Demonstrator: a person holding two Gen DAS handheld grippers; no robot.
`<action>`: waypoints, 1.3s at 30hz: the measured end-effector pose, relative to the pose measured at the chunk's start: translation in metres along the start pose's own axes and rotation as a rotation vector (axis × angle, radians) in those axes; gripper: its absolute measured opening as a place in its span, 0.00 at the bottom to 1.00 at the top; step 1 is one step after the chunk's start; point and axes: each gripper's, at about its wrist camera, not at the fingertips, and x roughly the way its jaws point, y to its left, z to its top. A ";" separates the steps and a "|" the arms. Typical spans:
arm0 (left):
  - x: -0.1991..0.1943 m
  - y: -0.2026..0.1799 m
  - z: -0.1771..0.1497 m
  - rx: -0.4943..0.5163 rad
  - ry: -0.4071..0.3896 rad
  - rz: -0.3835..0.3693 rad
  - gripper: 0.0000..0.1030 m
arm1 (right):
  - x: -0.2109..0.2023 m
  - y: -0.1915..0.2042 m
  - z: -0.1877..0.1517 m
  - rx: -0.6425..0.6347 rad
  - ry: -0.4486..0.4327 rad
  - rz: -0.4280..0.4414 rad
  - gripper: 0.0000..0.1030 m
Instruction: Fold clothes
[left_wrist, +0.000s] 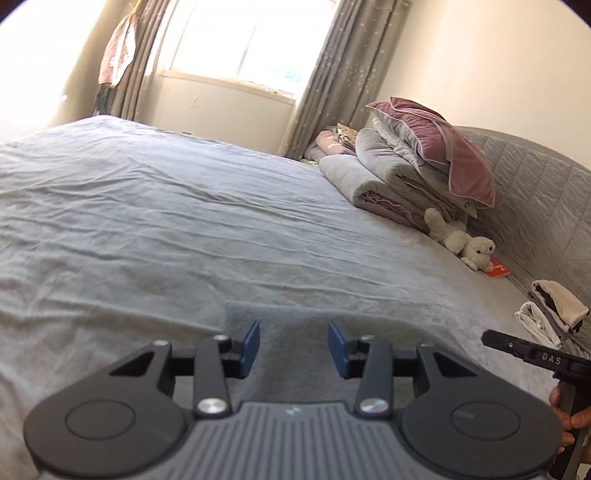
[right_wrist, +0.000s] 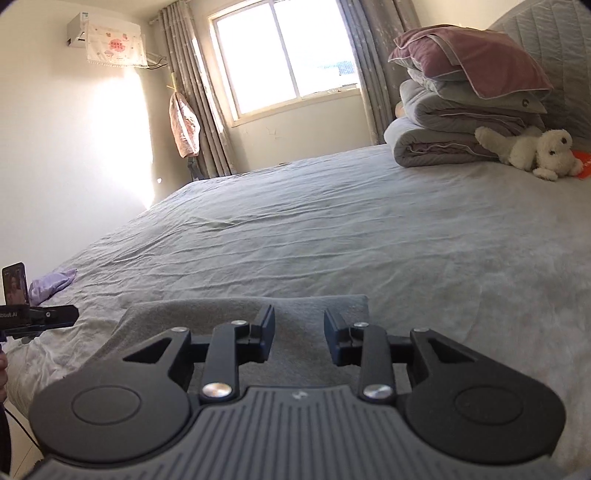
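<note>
A grey garment (left_wrist: 284, 317) lies folded flat on the bed's grey sheet (left_wrist: 184, 221), near the front edge. My left gripper (left_wrist: 293, 347) hovers just over it, its blue pads (left_wrist: 251, 343) apart with nothing between them. In the right wrist view the same grey garment (right_wrist: 207, 317) spreads under my right gripper (right_wrist: 299, 336), whose jaws also stand apart and empty. The garment's near part is hidden behind both gripper bodies. A small purple garment (right_wrist: 51, 282) lies crumpled on the bed at the far left.
Stacked grey quilts with a mauve pillow (left_wrist: 436, 147) sit by the padded headboard (left_wrist: 535, 206). Before them lie a white plush dog (left_wrist: 465, 245) and a red book (left_wrist: 498, 269). A pile of folded clothes (left_wrist: 550, 314) rests at the right. A hand (left_wrist: 565, 417) holds the other gripper's handle.
</note>
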 end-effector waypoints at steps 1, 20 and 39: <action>0.009 -0.007 0.003 0.026 0.002 -0.007 0.41 | 0.011 0.007 0.003 -0.008 0.009 0.012 0.33; 0.044 -0.001 -0.033 0.329 0.097 -0.032 0.50 | 0.042 0.019 -0.038 -0.225 0.070 -0.003 0.36; 0.096 -0.018 0.003 0.393 0.179 0.036 0.52 | 0.106 0.064 0.000 -0.365 0.188 -0.067 0.47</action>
